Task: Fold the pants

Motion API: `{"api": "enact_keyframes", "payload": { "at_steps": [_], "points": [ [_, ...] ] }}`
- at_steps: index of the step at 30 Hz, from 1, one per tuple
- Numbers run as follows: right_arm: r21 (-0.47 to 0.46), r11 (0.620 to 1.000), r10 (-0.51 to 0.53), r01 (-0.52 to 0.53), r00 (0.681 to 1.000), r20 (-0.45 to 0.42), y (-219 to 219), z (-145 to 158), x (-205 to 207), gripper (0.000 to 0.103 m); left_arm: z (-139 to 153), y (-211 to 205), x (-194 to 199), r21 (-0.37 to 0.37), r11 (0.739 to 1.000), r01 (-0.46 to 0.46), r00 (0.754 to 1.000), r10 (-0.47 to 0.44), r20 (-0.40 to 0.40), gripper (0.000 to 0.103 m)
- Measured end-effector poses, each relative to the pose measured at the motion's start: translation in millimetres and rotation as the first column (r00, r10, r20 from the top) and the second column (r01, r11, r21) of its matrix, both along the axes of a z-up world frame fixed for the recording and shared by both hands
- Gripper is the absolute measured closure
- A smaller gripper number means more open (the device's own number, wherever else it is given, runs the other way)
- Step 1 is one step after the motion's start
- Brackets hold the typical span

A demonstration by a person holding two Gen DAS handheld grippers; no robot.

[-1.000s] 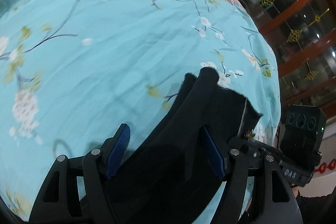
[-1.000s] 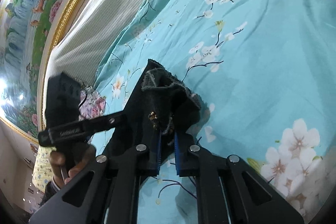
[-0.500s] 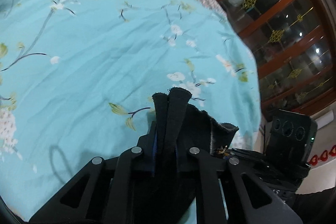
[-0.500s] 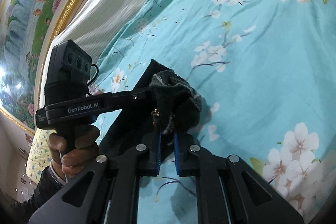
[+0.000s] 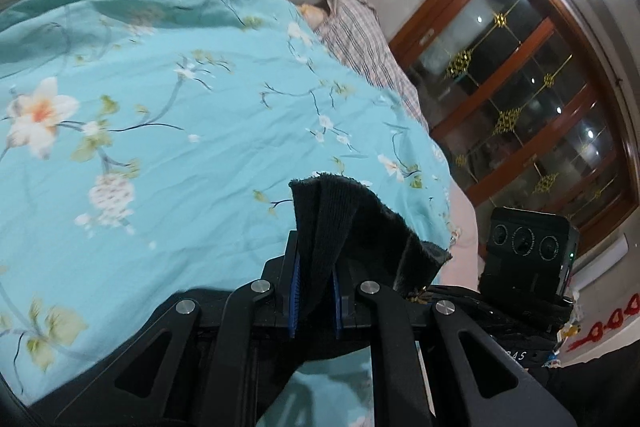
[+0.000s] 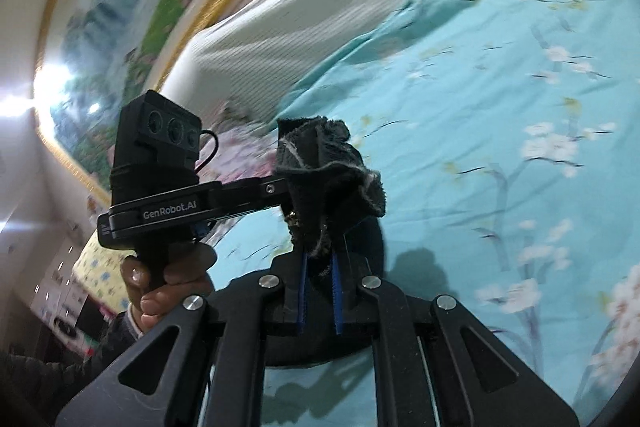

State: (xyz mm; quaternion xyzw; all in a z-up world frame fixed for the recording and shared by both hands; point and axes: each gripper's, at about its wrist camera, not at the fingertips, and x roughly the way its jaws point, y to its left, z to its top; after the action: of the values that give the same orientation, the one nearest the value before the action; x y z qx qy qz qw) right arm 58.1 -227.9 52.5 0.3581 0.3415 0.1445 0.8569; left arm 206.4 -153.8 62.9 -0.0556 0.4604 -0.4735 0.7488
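Two grips on the one garment, both mine. Nearest in the left wrist view, my left gripper (image 5: 314, 297) has its blue pads pressed on a bunched edge of the black pants (image 5: 344, 227); its jaws have just been closing, and the cloth is now pinched between them, standing up above the fingertips in a thick fold. In the right wrist view, my right gripper (image 6: 318, 301) is likewise closed narrow on a ruffled, pale-trimmed edge of the same pants (image 6: 328, 175), with a small brass fitting showing in the cloth just above the pads. The two grippers sit close, side by side: my other unit shows just to the right in the left view and to the left in the right view, with my hand (image 6: 168, 283) on its handle. The held edge runs short between the two grips, slack and crumpled, not taut. Judgement: the rest of the garment hangs below and behind the jaws, out of sight, so its long axis trails down toward me, away from the bed. Beyond the cloth, the turquoise floral bedspread (image 5: 160, 147) lies open and mostly flat ahead of both grippers, with a pale ribbed headboard (image 6: 320, 11) at its far end. Next move, as I judge it, needs the pants carried forward over that spread and laid out. Neither hand is clearly nearer to it; they should travel together. Risk: the hanging part may drag or bunch.
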Motion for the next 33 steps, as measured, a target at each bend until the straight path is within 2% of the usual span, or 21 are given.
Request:
{"api": "enact_keyframes", "payload": {
  "at_steps": [7,19,26,33],
  "points": [
    [0.019,0.994,0.109,-0.109,0.994,0.006,42,2,9,0.092,-7,58,-18,-0.063,0.993,-0.098,0.995,0.097,-0.017,0.092],
    [-0.027,0.969,0.243,-0.245,0.968,-0.063,109,-23,19,0.092,-59,141,-29,-0.096,0.966,-0.241,0.966,0.230,-0.115,0.092],
    [-0.054,0.955,0.285,-0.292,0.952,-0.112,134,-47,24,0.091,-88,167,-32,-0.090,0.954,-0.288,0.950,0.272,-0.152,0.091],
    [-0.091,0.942,0.309,-0.324,0.939,-0.149,147,-58,28,0.089,-106,181,-34,-0.069,0.944,-0.323,0.935,0.307,-0.179,0.090]
  ]
}}
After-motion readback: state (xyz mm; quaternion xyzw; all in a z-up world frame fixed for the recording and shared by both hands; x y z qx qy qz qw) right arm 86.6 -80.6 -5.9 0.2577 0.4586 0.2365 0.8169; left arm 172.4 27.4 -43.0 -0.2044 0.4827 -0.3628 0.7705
